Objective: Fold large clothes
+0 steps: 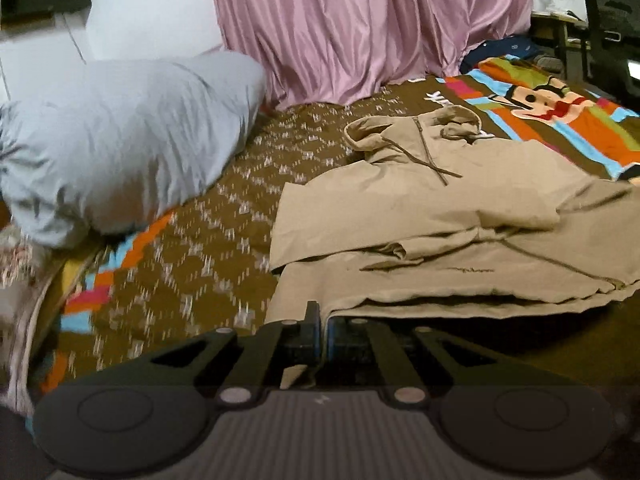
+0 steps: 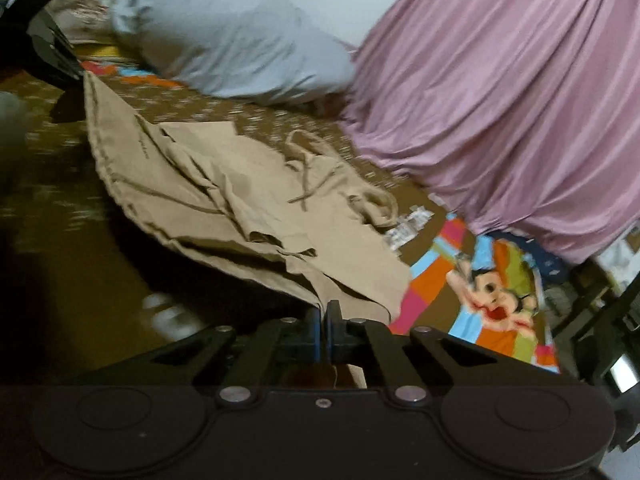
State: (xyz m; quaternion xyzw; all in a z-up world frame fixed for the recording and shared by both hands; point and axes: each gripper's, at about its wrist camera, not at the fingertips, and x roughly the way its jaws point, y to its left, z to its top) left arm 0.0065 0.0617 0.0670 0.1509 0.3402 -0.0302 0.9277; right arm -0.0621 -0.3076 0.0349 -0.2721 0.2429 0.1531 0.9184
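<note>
The tan hoodie (image 1: pixel 440 208) lies on the bed (image 1: pixel 192 264), sleeves already folded in, hood toward the pink curtain (image 1: pixel 360 28). Its near hem is pinched at one corner by the left claw (image 1: pixel 323 320) and at the other by the right claw (image 2: pixel 323 316), and is raised off the bed. The lengthwise fold is judged to be in hand. Next, the hem should be carried evenly toward the hood, laid down square, then released.
</note>
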